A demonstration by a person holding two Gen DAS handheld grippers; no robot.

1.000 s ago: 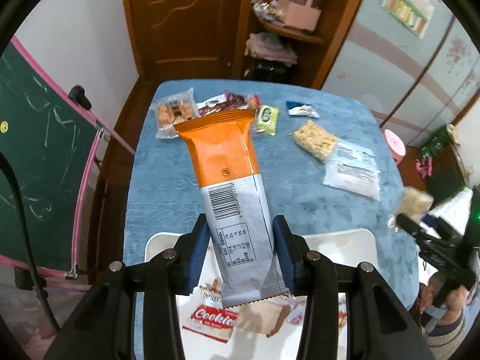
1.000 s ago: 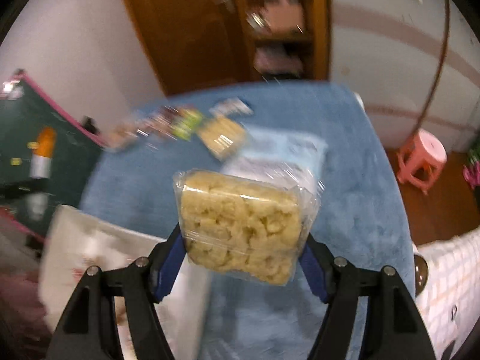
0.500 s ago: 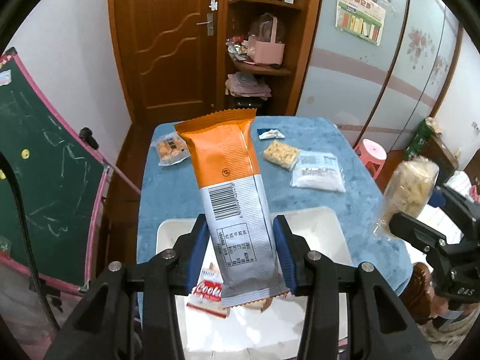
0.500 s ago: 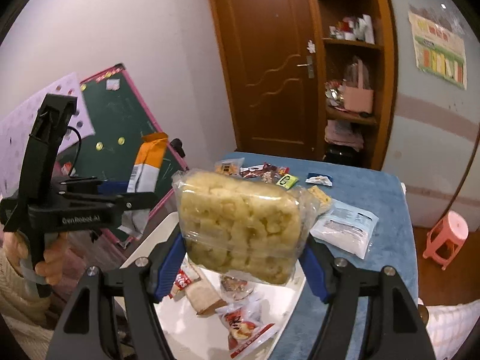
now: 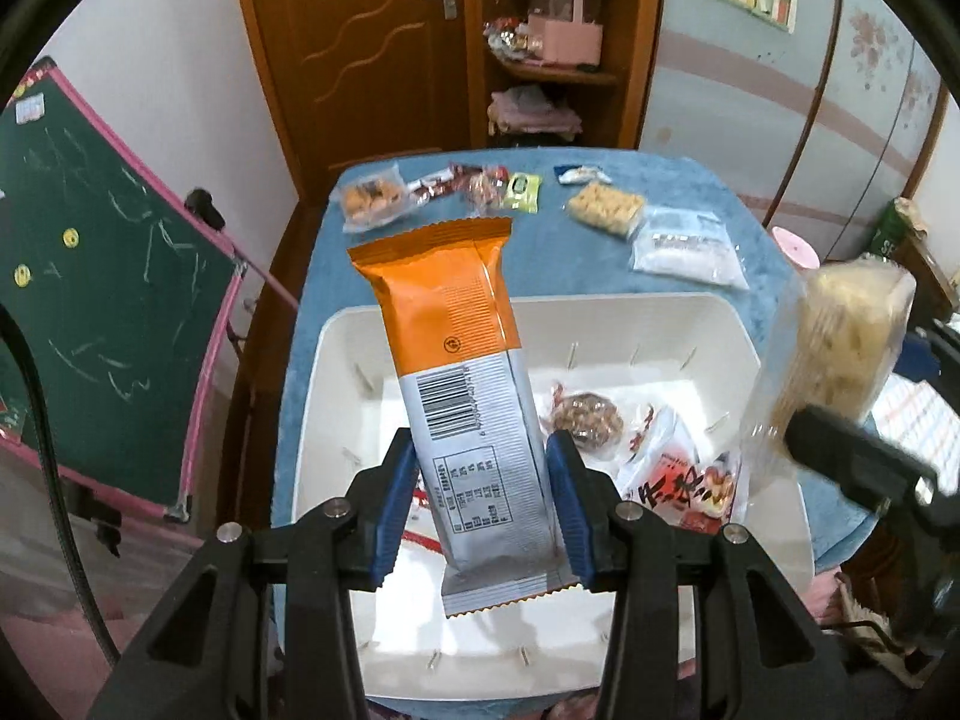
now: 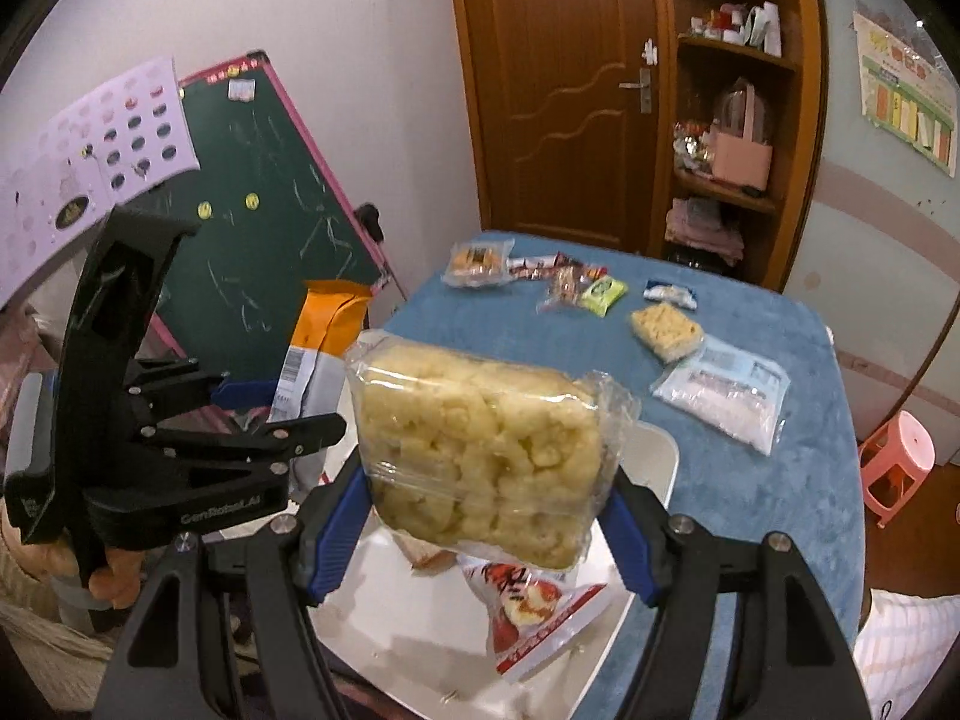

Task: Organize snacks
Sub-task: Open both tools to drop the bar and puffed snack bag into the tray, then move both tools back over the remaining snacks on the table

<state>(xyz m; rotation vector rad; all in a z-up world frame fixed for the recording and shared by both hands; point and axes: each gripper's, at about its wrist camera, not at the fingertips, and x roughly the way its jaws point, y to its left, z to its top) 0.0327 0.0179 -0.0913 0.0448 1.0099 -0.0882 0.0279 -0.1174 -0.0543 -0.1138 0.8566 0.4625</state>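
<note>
My left gripper (image 5: 483,510) is shut on a long orange-and-grey snack packet (image 5: 462,360) and holds it upright above the white tray (image 5: 324,372). My right gripper (image 6: 483,525) is shut on a clear pack of yellow puffed rice cake (image 6: 480,450), above the tray's right edge (image 6: 660,456); the pack also shows in the left wrist view (image 5: 840,354). The tray holds a red-and-white snack bag (image 5: 690,486) and a brown wrapped snack (image 5: 585,417). Several small snacks (image 5: 480,189) lie along the far edge of the blue table (image 5: 564,258).
A second rice cake pack (image 5: 606,207) and a white powder bag (image 5: 687,246) lie beyond the tray. A green chalkboard (image 5: 102,276) stands at the left. A pink stool (image 6: 900,462) stands right of the table. A wooden door and shelf stand behind.
Both grippers have moved down and in over the tray with their packs; the tray now fills more of the left wrist view.
</note>
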